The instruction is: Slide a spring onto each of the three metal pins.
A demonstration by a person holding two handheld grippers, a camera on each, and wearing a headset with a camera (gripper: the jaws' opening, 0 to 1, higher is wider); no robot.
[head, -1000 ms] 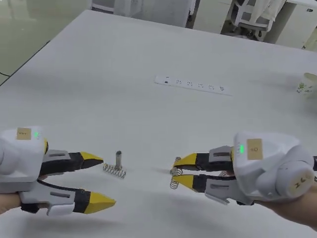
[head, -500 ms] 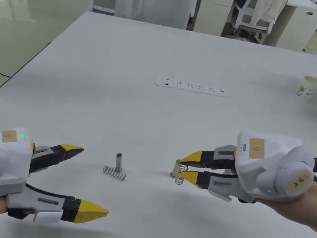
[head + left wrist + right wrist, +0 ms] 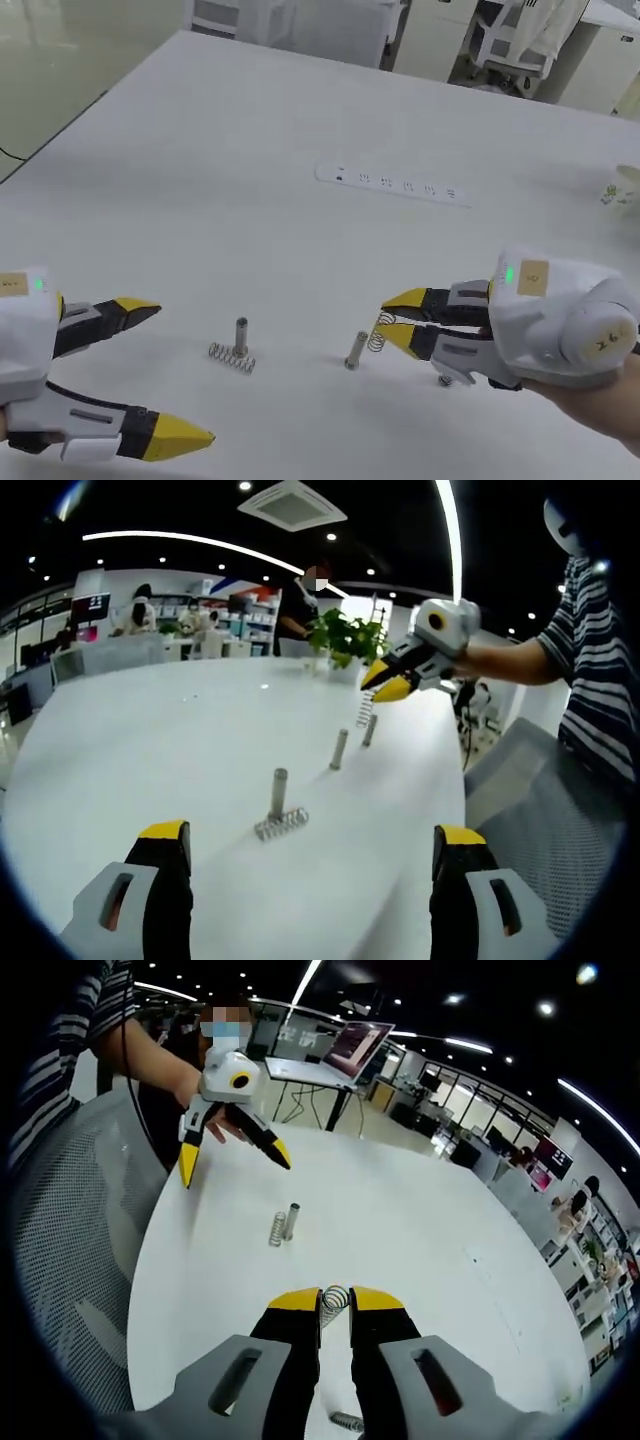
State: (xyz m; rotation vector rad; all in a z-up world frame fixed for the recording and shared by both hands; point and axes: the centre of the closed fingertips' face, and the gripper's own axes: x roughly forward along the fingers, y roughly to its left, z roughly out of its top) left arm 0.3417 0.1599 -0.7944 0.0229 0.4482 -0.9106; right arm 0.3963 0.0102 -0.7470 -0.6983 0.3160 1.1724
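The right gripper [image 3: 388,316] pinched a thin coiled wire spring [image 3: 380,338] between its yellow-tipped jaws. It was held just above and beside a short grey metal pin [image 3: 356,350], which seemed to lean a little on the smooth white table [image 3: 250,180]. The left gripper [image 3: 185,372] hung with its jaws spread wide, holding nothing. Between the grippers a second pin [image 3: 241,335], a plain cylinder, stood upright, with a second spring [image 3: 231,356] lying on its side at its foot. The left gripper view showed a third pin [image 3: 370,730] beyond the leaning one. A long white power strip [image 3: 395,185] lay well apart, farther back.
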